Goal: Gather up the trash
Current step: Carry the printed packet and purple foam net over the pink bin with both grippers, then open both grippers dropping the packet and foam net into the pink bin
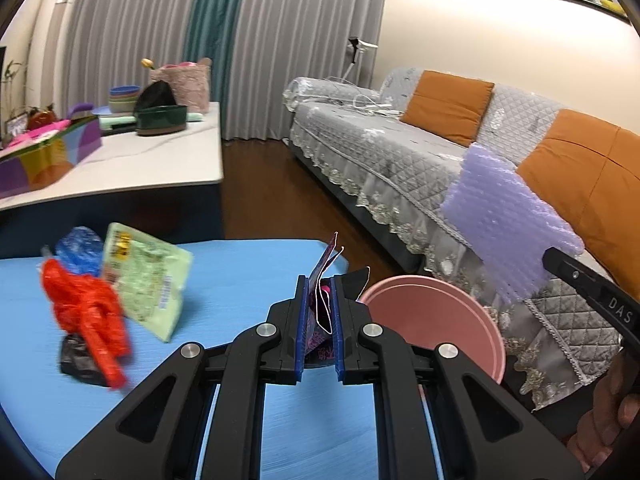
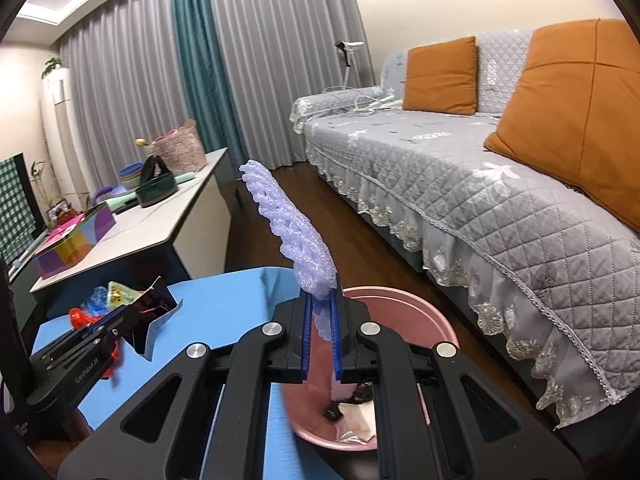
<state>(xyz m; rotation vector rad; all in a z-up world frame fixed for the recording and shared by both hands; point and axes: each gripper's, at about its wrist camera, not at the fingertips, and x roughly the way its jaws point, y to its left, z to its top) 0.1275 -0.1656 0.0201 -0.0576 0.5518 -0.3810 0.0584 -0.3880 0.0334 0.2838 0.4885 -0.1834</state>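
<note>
My left gripper [image 1: 319, 312] is shut on a pink and black foil wrapper [image 1: 322, 280], held above the blue table [image 1: 248, 276] just left of the pink bin [image 1: 440, 320]. My right gripper [image 2: 321, 320] is shut on a purple foam net [image 2: 286, 220] and holds it over the pink bin [image 2: 400, 304], which has scraps at its bottom. The foam net also shows in the left wrist view [image 1: 504, 216]. On the table's left lie a red plastic bag [image 1: 88, 312], a blue plastic bag [image 1: 78, 246], a green packet [image 1: 146, 276] and a black scrap [image 1: 78, 362].
A grey-covered sofa [image 2: 460, 184] with orange cushions [image 2: 440, 76] runs along the right. A white counter [image 2: 160, 220] at the left carries bowls, a basket and a colourful box [image 2: 72, 244]. Dark wood floor [image 2: 304, 200] lies between them.
</note>
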